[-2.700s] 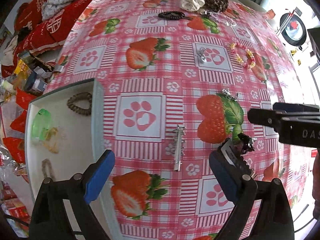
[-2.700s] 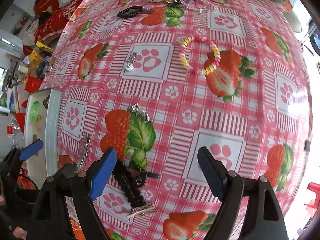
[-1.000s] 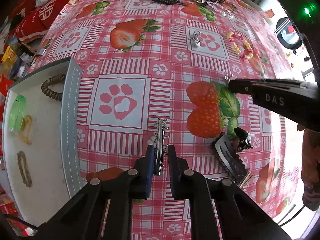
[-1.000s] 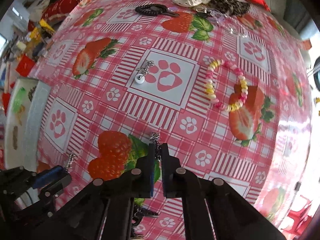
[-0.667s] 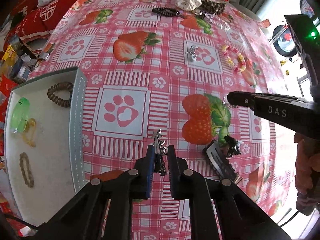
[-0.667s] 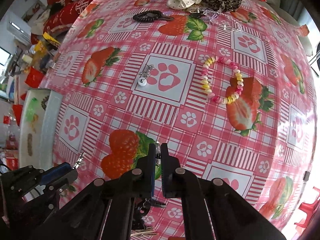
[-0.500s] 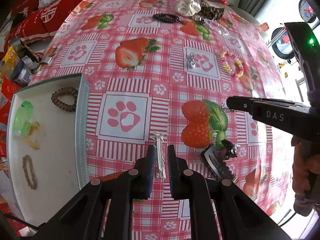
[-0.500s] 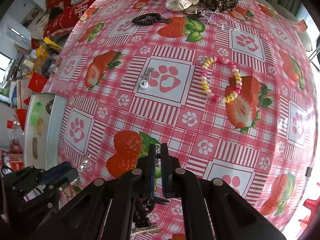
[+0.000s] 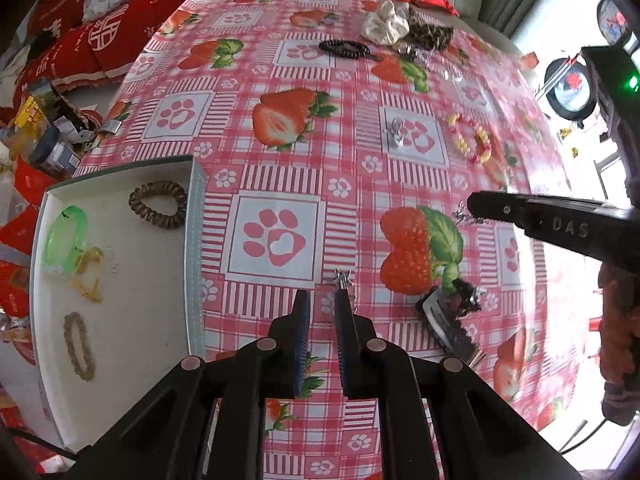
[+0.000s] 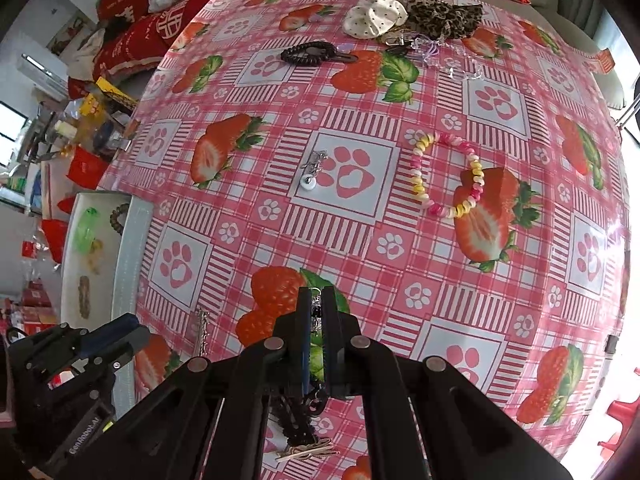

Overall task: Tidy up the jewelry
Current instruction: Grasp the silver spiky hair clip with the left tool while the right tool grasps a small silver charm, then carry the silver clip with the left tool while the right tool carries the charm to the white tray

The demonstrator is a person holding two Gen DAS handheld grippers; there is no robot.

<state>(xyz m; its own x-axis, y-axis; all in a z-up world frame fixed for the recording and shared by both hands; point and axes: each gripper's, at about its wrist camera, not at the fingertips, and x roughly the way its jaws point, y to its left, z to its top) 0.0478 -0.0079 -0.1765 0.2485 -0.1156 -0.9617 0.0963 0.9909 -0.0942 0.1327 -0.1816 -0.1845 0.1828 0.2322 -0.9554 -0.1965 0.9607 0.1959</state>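
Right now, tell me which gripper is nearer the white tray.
Left. The left gripper hangs just right of the white tray, gripping a silver hair clip. The right gripper is further right, beyond the strawberry print.

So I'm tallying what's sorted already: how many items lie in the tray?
4, all in the tray: a brown coil tie at the far end, a green clip, a yellow clip against it, and a tan loop nearest.

Tray (image 9: 195, 240) at table's (image 9: 280, 184) left edge (hair ties inside); bead bracelet (image 10: 446, 176) right of centre, scrunchies (image 10: 374, 14) far side
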